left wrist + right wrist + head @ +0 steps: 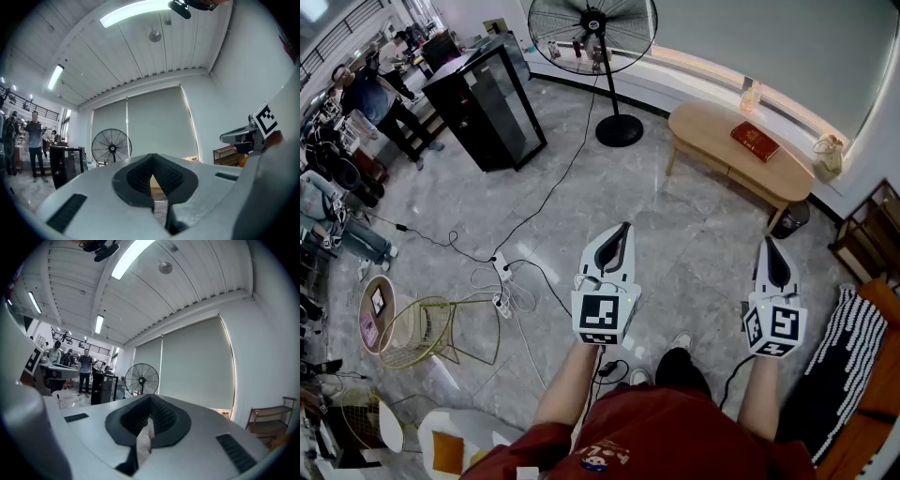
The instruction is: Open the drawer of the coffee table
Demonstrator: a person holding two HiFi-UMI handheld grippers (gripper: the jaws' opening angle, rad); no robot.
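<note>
Left tongs [625, 226], right tongs [769, 243] closed (both empty), coffee table [712, 131] drawer indiscernible

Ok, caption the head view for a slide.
Left gripper and right gripper, both shut and empty, held level short of the coffee table.
</note>
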